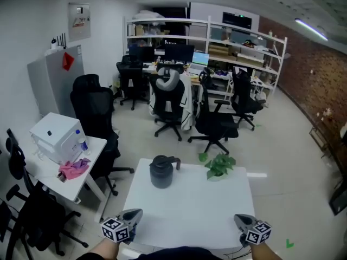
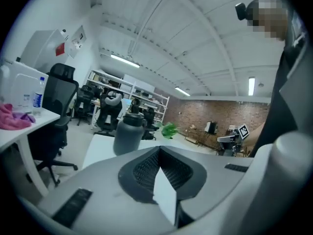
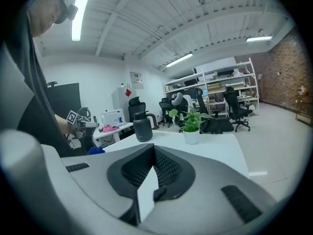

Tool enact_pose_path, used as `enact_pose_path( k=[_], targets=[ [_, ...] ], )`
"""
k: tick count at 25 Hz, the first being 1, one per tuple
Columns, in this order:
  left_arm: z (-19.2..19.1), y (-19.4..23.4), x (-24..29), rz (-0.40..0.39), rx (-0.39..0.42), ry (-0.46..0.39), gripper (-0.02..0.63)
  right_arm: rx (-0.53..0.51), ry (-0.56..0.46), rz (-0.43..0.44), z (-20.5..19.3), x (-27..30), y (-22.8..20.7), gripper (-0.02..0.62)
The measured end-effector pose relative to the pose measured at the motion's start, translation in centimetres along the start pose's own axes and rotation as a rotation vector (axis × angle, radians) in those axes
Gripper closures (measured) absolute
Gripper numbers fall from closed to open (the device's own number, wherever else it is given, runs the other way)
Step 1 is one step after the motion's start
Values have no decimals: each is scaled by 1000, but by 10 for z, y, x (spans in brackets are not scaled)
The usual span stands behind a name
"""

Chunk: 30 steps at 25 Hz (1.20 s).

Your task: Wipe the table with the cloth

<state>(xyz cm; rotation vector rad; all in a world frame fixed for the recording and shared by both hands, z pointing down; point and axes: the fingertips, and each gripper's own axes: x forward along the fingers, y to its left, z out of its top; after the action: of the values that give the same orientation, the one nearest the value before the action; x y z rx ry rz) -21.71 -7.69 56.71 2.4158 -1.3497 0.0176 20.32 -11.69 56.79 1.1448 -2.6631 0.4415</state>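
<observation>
Holding, left fingers (image 2: 144, 169): nothing. The two dark ribbed pads meet at their tips, closed on air.
Holding, right fingers (image 3: 168, 169): nothing either. The pads are together at the tips, and only white surface shows through the wedge behind them.
Pose: the left gripper (image 1: 135, 215) and right gripper (image 1: 242, 219) hang at the near edge of the white surface (image 1: 195, 205). One is by each near corner, both point out across it, and bare top lies between them.
Just below the left fingers: a small blue bundle (image 3: 96, 151) shows only in the right gripper view. It is too small to tell whether it is cloth or what it rests on.
Ahead of the left fingers: a dark jug (image 1: 162, 172) with lid and handle stands upright on the far part of the surface.
Ahead of the right fingers: a potted plant (image 1: 219, 166) in a white pot stands near the far edge, right of the jug and apart from it.
Left of the left fingers, well apart: a separate side surface (image 1: 46, 169) carries a crumpled pink cloth (image 1: 73, 168) that neither pair of fingers touches. Behind the cloth stand a white box (image 1: 57, 137) and a clear bottle (image 1: 81, 141).
Farther out: black office chairs (image 1: 97, 118), white shelving (image 1: 238, 47) and a brick wall (image 1: 314, 85).
</observation>
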Motion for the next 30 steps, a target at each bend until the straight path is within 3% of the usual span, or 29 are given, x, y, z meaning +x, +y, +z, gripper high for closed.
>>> enact_pose_path(
  k=[4, 8, 30],
  targets=[
    [-13, -30, 30, -79, -37, 6, 603, 5, -20, 30, 2, -4, 9, 584],
    [-17, -42, 39, -107, -9, 37, 603, 11, -21, 6, -1, -12, 6, 586],
    [-22, -31, 27, -68, 5, 71, 603, 1, -6, 4, 1, -15, -1, 586]
  ],
)
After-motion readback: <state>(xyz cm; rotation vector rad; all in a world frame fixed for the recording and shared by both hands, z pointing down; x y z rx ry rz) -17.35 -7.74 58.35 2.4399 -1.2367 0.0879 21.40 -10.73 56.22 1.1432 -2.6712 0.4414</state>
